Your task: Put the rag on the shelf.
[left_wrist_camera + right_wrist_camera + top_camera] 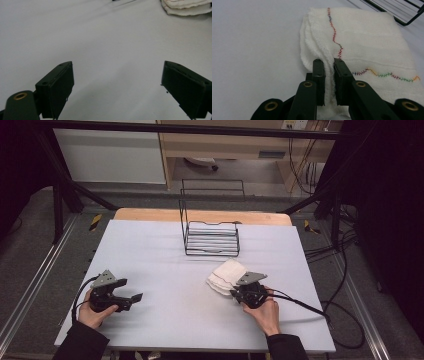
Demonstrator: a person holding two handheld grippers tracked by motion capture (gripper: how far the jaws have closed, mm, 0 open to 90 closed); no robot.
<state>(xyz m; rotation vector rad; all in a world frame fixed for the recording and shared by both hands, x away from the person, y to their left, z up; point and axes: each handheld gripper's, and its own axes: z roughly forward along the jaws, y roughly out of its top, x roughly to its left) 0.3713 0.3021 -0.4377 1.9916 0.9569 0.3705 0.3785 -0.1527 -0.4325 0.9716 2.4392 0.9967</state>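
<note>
Right gripper (328, 65): jaws drawn narrow, pinching the near edge of the folded white cloth with multicoloured zigzag stitching (362, 45); several layers of that edge sit between the jaws. Seen from the high view, this gripper (239, 289) is held by the right hand (264, 312) at the cloth's (226, 275) near-right corner.

Cloth lies flat on the pale grey worktop (165, 250), right of centre. Its far edge comes close to the front of the black wire rack (210, 237); I cannot tell whether they touch. Rack stands at the far middle of the worktop, its tall wire back rising on the far side.

Left gripper (131, 291): jaws spread wide, nothing between them, held by the left hand (92, 314) near the front-left edge. In the left gripper view, bare worktop (100, 45) lies between the jaws, cloth edge (187, 6) at top right.

Open surface: broad bare stretch between the two grippers and across the whole left half, up to the rack.
</note>
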